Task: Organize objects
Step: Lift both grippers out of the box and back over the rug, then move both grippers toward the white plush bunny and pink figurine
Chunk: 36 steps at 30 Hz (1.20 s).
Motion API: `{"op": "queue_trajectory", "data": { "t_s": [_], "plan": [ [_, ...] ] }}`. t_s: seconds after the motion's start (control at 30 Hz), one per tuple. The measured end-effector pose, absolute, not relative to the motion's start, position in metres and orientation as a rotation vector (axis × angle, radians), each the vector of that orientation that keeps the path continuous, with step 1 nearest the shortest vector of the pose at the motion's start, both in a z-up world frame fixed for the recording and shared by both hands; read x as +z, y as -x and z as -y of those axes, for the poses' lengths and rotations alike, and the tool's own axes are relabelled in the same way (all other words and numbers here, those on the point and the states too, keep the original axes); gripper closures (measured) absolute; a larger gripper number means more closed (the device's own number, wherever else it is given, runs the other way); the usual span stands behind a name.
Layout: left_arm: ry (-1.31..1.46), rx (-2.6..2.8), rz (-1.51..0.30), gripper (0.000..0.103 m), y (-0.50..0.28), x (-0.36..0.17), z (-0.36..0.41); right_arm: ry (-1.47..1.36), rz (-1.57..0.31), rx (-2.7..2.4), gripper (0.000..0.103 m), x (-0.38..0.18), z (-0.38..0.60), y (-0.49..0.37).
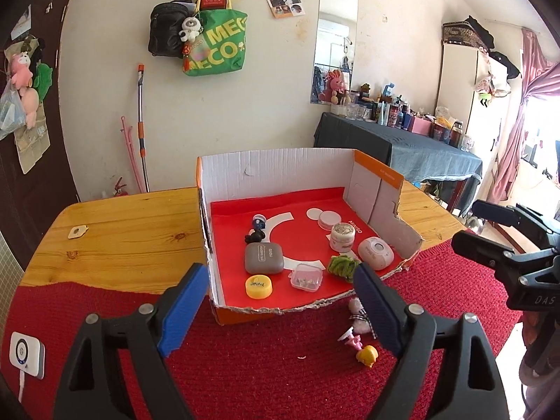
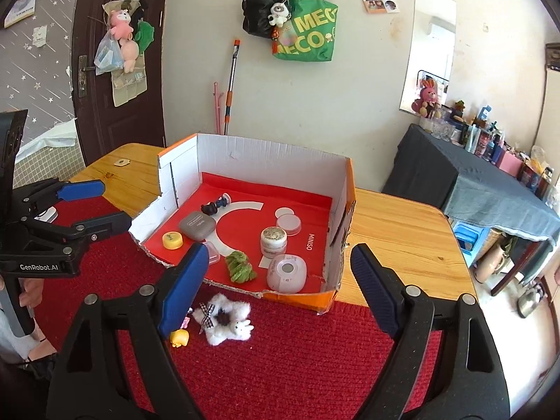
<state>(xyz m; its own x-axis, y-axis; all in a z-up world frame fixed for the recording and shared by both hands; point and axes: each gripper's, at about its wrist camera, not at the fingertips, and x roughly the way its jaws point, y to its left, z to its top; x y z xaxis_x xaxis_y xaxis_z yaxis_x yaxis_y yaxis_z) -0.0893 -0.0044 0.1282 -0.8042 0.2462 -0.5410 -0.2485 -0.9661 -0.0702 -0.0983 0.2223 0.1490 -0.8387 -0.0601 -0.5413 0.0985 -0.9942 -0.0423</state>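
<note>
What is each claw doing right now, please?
Left claw: open, holding nothing.
Right claw: open, holding nothing.

Open cardboard box (image 2: 245, 161) with torn near edge, red-lined floor, sits on the table, holding a grey case (image 2: 197, 225), yellow cap (image 2: 172, 239), green scrunchie (image 2: 240, 267), cream jar (image 2: 273, 241), pink round device (image 2: 287, 273) and small clear box (image 1: 306, 276). Outside, on the red mat just near of it: white fluffy star plush (image 2: 225, 318), yellow toy (image 2: 180, 337), tiny pink piece (image 1: 350, 336).

red knitted mat (image 2: 297, 350), orange-edged white box (image 2: 266, 164), yellow cap (image 2: 172, 239), green scrunchie (image 2: 239, 267)
</note>
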Motion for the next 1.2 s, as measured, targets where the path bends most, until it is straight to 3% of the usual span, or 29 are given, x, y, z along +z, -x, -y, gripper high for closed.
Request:
{"op": "queue_trajectory", "data": {
  "t_s": [0.37, 1.2],
  "plan": [
    [0.82, 2.792, 0.045, 0.01, 0.062, 0.103, 0.007, -0.82, 0.003, -3.002, 0.011, 0.117, -0.215, 0.067],
    [1.093, 2.681, 0.128, 0.01, 0.058, 0.037, -0.001, -1.034, 0.06, -2.962, 0.011, 0.051, -0.211, 0.069]
  ]
}}
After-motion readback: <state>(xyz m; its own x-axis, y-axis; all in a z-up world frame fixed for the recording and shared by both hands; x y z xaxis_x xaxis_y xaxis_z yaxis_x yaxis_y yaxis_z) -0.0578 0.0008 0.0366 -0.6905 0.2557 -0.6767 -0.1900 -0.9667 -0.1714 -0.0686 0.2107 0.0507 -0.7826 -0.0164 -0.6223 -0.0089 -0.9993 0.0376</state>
